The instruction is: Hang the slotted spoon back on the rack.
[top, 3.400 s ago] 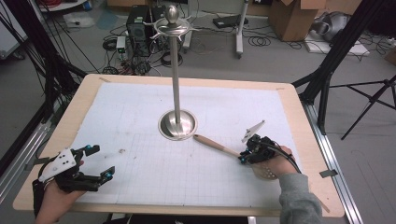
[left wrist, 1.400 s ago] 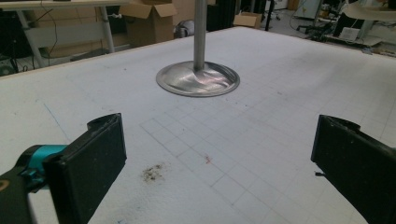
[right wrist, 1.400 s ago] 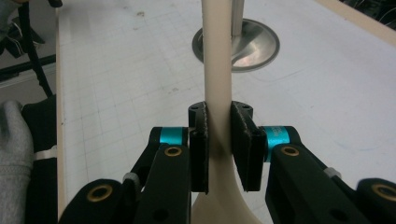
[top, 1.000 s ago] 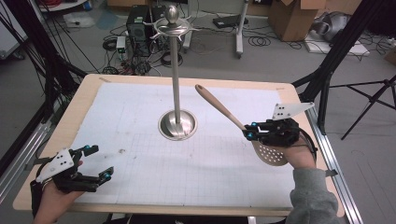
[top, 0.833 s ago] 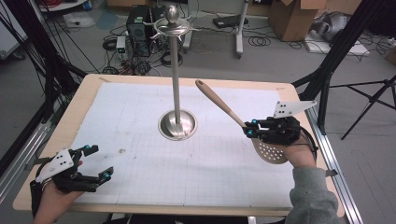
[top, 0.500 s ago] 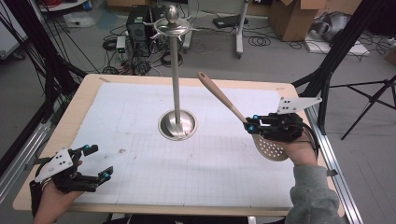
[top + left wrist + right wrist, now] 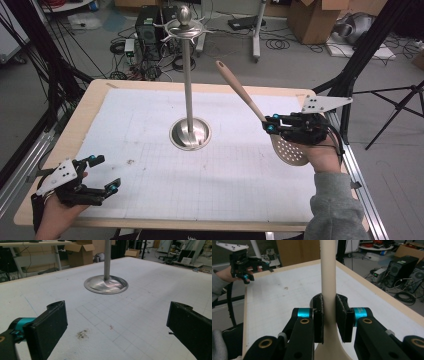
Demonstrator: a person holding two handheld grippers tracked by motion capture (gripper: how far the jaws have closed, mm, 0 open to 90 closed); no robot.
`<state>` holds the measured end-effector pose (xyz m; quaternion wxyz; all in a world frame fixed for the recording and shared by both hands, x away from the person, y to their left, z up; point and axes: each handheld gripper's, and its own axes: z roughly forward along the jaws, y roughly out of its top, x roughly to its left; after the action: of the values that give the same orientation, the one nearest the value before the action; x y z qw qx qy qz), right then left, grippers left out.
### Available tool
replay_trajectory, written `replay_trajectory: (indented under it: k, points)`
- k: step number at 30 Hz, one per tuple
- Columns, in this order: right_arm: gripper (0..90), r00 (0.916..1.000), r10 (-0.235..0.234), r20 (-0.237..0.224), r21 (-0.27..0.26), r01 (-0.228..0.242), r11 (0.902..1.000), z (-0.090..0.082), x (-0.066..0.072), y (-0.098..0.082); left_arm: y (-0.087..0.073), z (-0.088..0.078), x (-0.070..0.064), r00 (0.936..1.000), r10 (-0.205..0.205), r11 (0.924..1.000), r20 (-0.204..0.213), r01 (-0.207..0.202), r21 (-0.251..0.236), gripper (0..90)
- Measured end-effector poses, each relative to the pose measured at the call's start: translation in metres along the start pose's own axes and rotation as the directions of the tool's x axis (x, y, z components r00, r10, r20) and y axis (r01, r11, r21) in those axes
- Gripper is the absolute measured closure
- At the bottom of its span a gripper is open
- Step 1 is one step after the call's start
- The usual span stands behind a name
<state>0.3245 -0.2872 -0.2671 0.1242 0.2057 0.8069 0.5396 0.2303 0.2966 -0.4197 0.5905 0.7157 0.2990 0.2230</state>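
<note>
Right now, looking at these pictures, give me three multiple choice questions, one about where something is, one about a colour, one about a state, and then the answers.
1. Where does the metal stand's round base sit?
A. near the middle of the white mat
B. at the mat's near right corner
C. on the floor beside the table

2. What colour are the rings by the right gripper's pads?
A. red
B. teal
C. yellow

3. What state is the left gripper in?
A. shut on a spoon
B. shut on the stand's pole
C. open, holding nothing

Answers:
1. A, since the high view shows the base on the white mat about midway across it.
2. B, since the right gripper view shows teal rings either side of the pads.
3. C, since the left gripper view shows its jaws wide apart with bare mat between them, while the slotted spoon is clamped by its handle in the right gripper.
</note>
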Motion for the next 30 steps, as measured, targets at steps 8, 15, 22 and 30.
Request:
replay_trajectory:
  k: [8,15,22,30]
  points:
    - [78.3,0.9999,0.007,0.009,-0.018,-0.007,0.9998,0.000,-0.003,0.006,0.001,-0.001,0.000,1.0000,-0.006,0.9999,0.001,0.006,-0.010,3.6]
    - [78.3,0.9997,0.017,0.016,-0.038,-0.016,0.9992,0.002,-0.008,0.009,0.001,-0.001,-0.003,1.0000,-0.003,0.9999,0.007,0.003,-0.010,3.7]
    - [78.3,0.9995,0.028,0.014,-0.064,-0.027,0.9976,0.006,-0.012,0.013,0.000,-0.004,-0.005,1.0000,-0.002,1.0000,0.000,0.002,-0.007,3.6]
    - [78.3,0.9992,0.037,0.012,-0.078,-0.036,0.9963,0.010,-0.017,0.018,-0.001,-0.008,-0.006,1.0000,-0.004,1.0000,-0.007,0.004,-0.006,3.7]
